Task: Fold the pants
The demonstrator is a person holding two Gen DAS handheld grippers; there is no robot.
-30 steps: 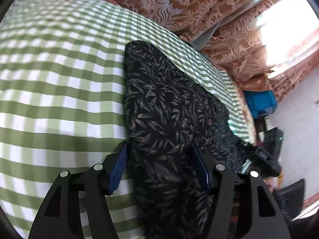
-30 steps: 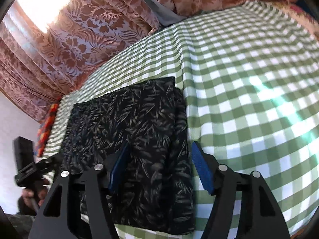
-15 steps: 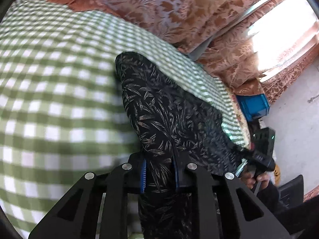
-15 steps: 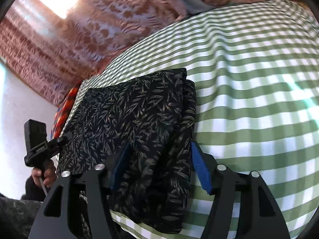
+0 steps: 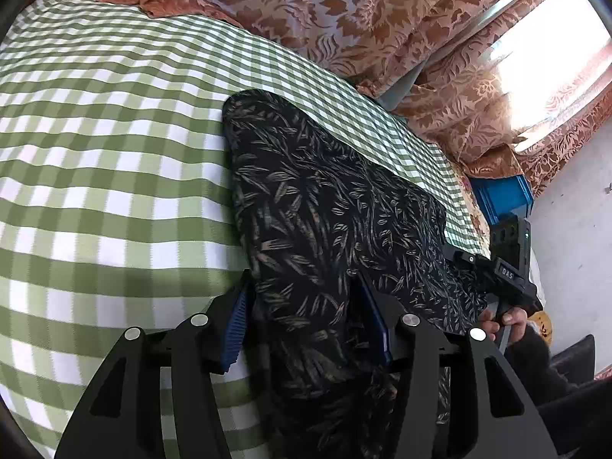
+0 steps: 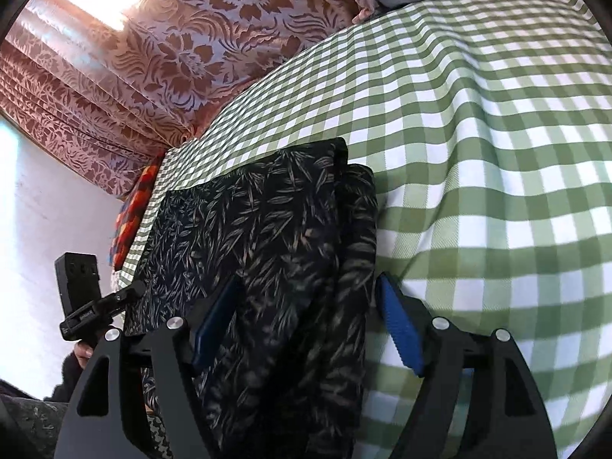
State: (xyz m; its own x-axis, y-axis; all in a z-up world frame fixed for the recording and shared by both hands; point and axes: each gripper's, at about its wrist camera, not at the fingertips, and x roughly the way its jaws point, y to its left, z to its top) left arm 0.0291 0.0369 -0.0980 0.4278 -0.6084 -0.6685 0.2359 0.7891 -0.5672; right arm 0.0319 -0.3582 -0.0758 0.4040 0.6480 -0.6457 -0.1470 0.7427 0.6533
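The black leaf-print pants (image 5: 317, 206) lie folded in layers on the green checked bed cover (image 5: 114, 153). They also show in the right wrist view (image 6: 260, 237), with a second layer's edge along their right side. My left gripper (image 5: 302, 306) is open, its blue pads on either side of the near fabric edge. My right gripper (image 6: 310, 298) is open, straddling the pants' near right edge. Each gripper shows in the other's view, the right one (image 5: 505, 267) and the left one (image 6: 84, 298), held by a hand.
Floral brown curtains (image 5: 344, 19) hang behind the bed, with bright window light at the top. A blue crate (image 5: 501, 195) stands beside the bed. A red-orange patterned cloth (image 6: 132, 214) lies at the bed's edge.
My left gripper was shut on the pants' edge half a second ago and has now opened. The right gripper stayed open and came a little closer over the pants.
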